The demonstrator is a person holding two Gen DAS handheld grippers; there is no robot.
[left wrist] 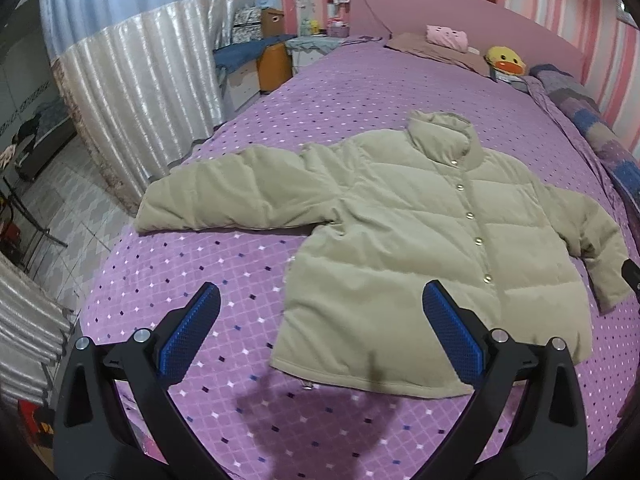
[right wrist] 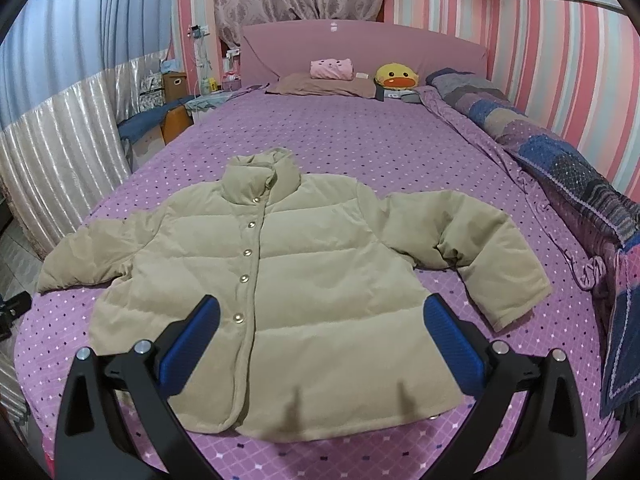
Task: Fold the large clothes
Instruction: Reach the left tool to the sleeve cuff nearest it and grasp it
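A beige padded jacket [left wrist: 400,232] lies flat, front up and buttoned, on the purple dotted bedspread [left wrist: 208,264]. Its collar points to the headboard and both sleeves are spread out sideways. My left gripper [left wrist: 320,300] is open and empty, above the bed near the jacket's lower left hem. In the right wrist view the jacket [right wrist: 312,280] fills the middle. My right gripper [right wrist: 322,312] is open and empty, above the jacket's lower body. A dark part of the right gripper [left wrist: 633,276] shows at the right edge of the left wrist view.
At the head of the bed lie a brown pillow [right wrist: 324,85], a pink cushion [right wrist: 331,69] and a yellow duck toy [right wrist: 396,76]. A folded patchwork quilt [right wrist: 560,168] runs along the right side by the striped wall. Curtains [left wrist: 140,92] and a tiled floor [left wrist: 60,208] are left.
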